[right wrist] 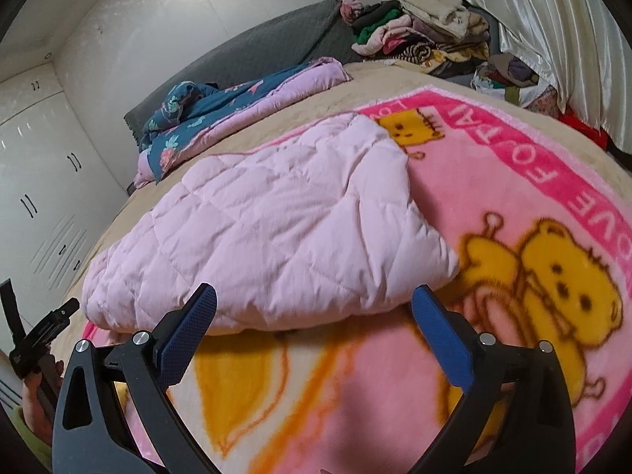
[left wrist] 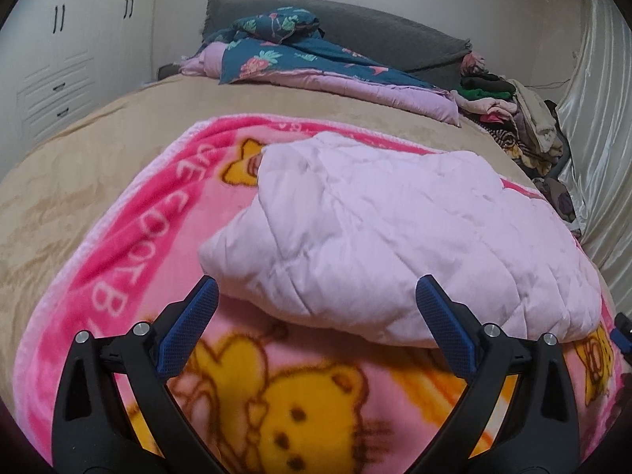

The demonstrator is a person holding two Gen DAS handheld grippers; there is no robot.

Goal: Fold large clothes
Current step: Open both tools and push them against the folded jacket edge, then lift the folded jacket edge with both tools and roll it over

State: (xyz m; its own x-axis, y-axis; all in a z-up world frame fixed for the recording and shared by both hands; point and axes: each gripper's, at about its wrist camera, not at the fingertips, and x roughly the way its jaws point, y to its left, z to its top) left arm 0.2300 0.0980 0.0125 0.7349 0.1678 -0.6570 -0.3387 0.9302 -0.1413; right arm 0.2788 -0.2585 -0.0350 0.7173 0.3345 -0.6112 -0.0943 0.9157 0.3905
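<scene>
Quilted pink garment (left wrist: 379, 233) lies folded flat on pink bear blanket (left wrist: 130, 237), on the bed (left wrist: 98, 138). Left gripper (left wrist: 316, 296) and right gripper (right wrist: 314, 298) both spread wide, empty, at its near edge, not touching.

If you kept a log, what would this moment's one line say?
left gripper: jaws open, empty | right gripper: jaws open, empty | pale pink quilt: folded on bear blanket | bed

We look forward along each gripper's spread fingers, low and close over the bed. Both views share the pale pink quilt (left wrist: 395, 237) (right wrist: 268, 237) just ahead.
</scene>
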